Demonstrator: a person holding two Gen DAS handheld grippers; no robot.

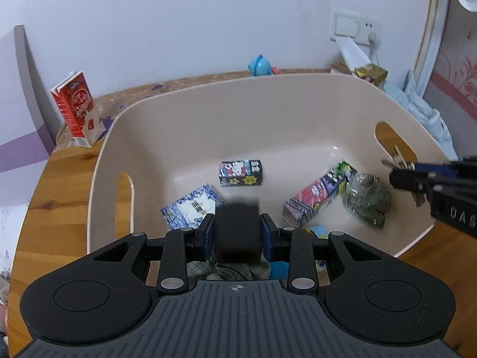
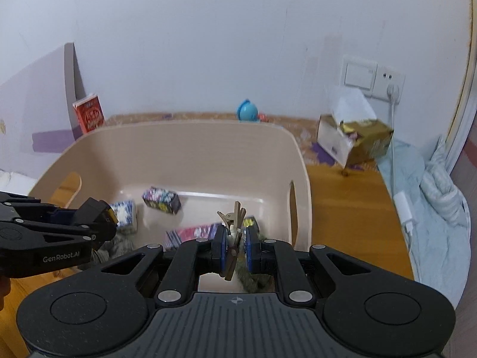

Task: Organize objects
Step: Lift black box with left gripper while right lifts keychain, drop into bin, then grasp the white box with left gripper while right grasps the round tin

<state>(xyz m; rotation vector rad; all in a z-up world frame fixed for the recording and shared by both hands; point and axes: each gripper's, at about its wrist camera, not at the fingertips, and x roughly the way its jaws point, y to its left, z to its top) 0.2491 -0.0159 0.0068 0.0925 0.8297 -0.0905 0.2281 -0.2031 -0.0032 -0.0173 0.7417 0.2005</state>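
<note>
A beige plastic basket (image 1: 268, 104) stands on the wooden table, also in the right wrist view (image 2: 184, 143). My left gripper (image 1: 237, 232) is shut on a black box (image 1: 237, 226) above the basket's near side; it appears at the left of the right wrist view (image 2: 98, 217). My right gripper (image 2: 234, 244) is shut on a bunch of keys (image 2: 234, 220) over the basket's right side, seen in the left wrist view (image 1: 399, 176). Inside lie a blue-white box (image 1: 190, 205), a small dark printed box (image 1: 241, 173), a pink printed carton (image 1: 319, 197) and a green bag (image 1: 369, 200).
A red milk carton (image 1: 77, 110) stands at the back left by the wall. A blue toy (image 1: 259, 65) sits behind the basket. A gold and white box (image 2: 357, 140) stands at the back right under a wall socket (image 2: 387, 80). Pale blue cloth (image 2: 432, 191) lies at right.
</note>
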